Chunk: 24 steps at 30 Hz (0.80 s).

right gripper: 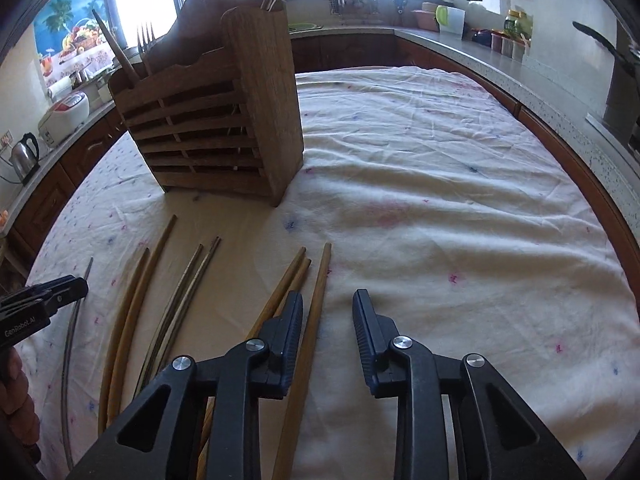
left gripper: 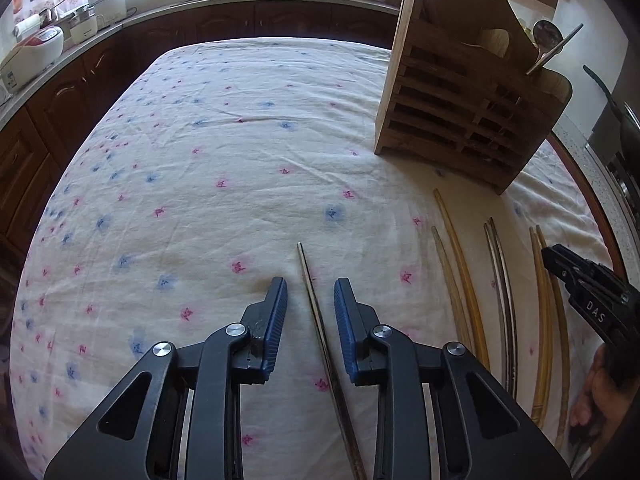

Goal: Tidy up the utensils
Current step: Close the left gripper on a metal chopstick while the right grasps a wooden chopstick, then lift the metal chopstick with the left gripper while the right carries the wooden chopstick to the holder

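A wooden slatted utensil holder stands on the floral tablecloth, with a fork, spoons and a stick in it. Several chopsticks lie on the cloth in front of it: yellow pairs and a dark metal pair. My left gripper is open, its jaws on either side of a single dark chopstick lying on the cloth. My right gripper is open and empty; a wooden chopstick lies by its left finger.
The table is covered by a white cloth with pink and blue flowers. Kitchen counters ring it, with rice cookers, a kettle and jars. A black pan handle sticks out at the right.
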Tool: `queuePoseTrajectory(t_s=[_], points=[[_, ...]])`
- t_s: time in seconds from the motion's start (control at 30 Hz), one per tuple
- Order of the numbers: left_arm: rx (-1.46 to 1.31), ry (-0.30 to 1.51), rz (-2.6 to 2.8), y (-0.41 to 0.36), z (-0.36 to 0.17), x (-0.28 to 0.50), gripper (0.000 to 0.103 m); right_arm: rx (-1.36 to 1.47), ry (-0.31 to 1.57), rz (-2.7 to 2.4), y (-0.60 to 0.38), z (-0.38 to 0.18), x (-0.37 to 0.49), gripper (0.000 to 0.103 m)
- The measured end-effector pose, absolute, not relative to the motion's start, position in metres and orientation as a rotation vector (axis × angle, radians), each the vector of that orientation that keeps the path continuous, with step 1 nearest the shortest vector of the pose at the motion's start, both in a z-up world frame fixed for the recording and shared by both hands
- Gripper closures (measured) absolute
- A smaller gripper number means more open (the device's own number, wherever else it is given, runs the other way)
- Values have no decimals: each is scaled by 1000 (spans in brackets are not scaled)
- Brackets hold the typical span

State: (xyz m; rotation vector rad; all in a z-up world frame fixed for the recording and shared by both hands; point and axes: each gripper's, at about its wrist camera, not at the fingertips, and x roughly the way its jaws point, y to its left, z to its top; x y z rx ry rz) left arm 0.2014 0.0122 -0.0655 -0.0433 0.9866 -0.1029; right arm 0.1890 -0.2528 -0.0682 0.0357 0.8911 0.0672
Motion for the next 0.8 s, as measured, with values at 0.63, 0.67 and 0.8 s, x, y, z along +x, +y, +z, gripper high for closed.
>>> queuePoseTrajectory(t_s=[0.63,0.67,0.8], points=[[-224,945,-214,34,-37,191,99,144,830,153,-259,-43,183,98],[-230,931,-224,34,-30,188,99,156,820,159,-259,-37,180,98],[-252,865,-268,36,-1,176,99,190,761,186,-261,-10,168,98]])
